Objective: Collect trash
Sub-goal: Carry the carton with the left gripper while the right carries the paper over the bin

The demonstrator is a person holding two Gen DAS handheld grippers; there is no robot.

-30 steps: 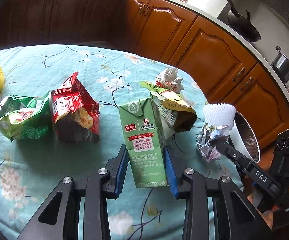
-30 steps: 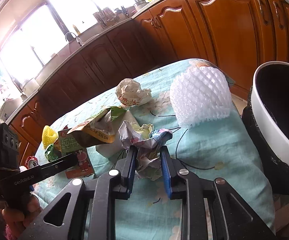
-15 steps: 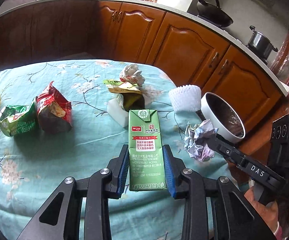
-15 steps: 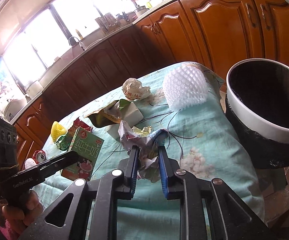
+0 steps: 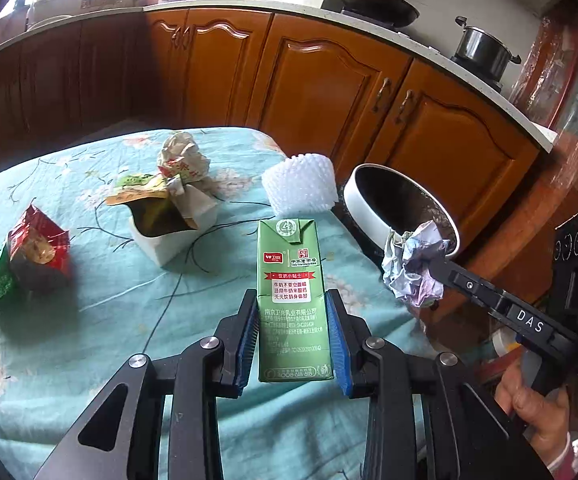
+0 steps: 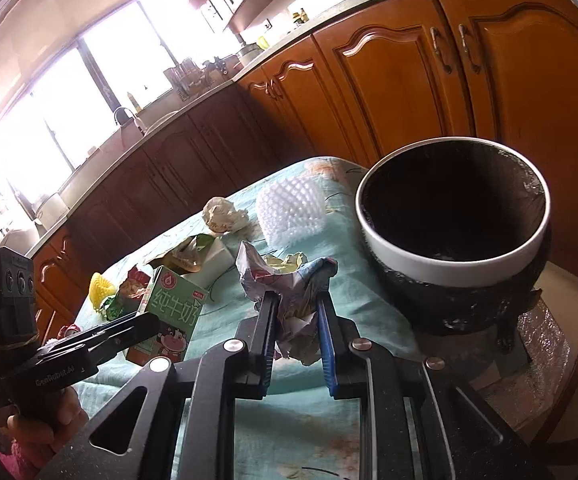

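Note:
My left gripper (image 5: 292,312) is shut on a green milk carton (image 5: 292,292) and holds it upright above the table. It shows in the right wrist view too (image 6: 169,312). My right gripper (image 6: 297,312) is shut on a crumpled paper ball (image 6: 289,292), held in the air near the rim of the white-rimmed black trash bin (image 6: 449,272). The ball (image 5: 413,268) and the bin (image 5: 373,212) also show in the left wrist view. On the table lie a white foam net (image 5: 299,186), a paper wad (image 5: 183,158), an open carton (image 5: 169,220) and red and green snack bags (image 5: 37,248).
The table has a teal floral cloth (image 5: 89,340). Wooden kitchen cabinets (image 5: 329,96) stand behind it. The bin stands just past the table's right edge. A yellow foam net (image 6: 101,286) lies at the table's far end.
Both grippers have lifted their loads off the table and moved right, toward the bin. The paper ball is now close to the bin's rim.

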